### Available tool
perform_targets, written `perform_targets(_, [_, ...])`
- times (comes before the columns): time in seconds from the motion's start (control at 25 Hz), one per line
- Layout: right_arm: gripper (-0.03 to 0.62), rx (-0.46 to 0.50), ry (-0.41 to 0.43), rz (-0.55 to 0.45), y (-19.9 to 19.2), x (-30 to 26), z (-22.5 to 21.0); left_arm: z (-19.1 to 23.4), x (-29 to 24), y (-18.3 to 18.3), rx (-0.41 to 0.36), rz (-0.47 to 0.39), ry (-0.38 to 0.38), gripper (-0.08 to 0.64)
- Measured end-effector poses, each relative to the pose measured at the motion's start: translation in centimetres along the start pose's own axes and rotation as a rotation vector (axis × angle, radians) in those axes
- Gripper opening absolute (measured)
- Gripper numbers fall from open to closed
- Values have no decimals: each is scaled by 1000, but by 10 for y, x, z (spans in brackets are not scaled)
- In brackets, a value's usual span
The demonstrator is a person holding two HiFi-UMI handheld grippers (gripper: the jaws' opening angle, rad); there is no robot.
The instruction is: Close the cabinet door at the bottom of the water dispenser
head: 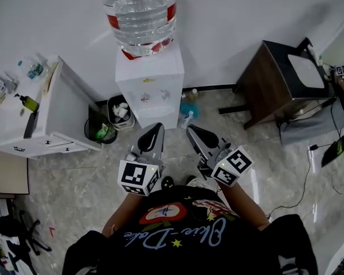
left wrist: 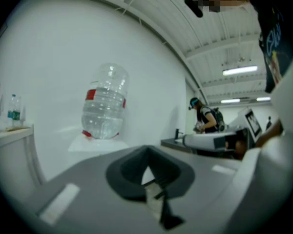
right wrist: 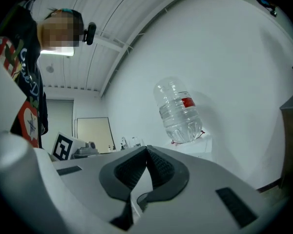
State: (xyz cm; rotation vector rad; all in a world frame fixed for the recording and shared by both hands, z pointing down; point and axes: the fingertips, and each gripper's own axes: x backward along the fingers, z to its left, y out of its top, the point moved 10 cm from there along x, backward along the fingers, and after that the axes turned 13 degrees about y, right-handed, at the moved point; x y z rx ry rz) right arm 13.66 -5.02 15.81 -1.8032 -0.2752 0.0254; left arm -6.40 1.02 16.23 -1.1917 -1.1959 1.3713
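Observation:
The white water dispenser point(head: 151, 79) stands against the back wall with a clear water bottle point(head: 140, 13) on top. Its front is seen steeply from above, so the bottom cabinet door's position is not clear. My left gripper point(head: 155, 128) and right gripper point(head: 192, 130) hover side by side close to my body, well short of the dispenser, both shut and holding nothing. The left gripper view shows its jaws point(left wrist: 146, 151) meeting below the bottle point(left wrist: 104, 104). In the right gripper view the jaws point(right wrist: 146, 150) also meet, with the bottle point(right wrist: 179, 112) above them.
A white counter point(head: 31, 116) with bottles stands left, and two bins point(head: 106, 128) sit between it and the dispenser. Spray bottles point(head: 187, 118) stand at the dispenser's right foot. A dark brown table point(head: 272, 82) is at right, with cables point(head: 309, 171) on the floor.

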Motion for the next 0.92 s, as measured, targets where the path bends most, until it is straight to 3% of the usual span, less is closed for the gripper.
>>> perform_targets(0.2, [15,-13,-24,4,-6,4,8,3,2,-9,54,39,-21,0])
perform_targets(0.4, [15,-48,-42,11,-10,7,8,1,-2,-13,35,61,-84,0])
perform_targets(0.92, [15,-32,-19,18,-19,-6,26,12,12,-16,33,69,-75,0])
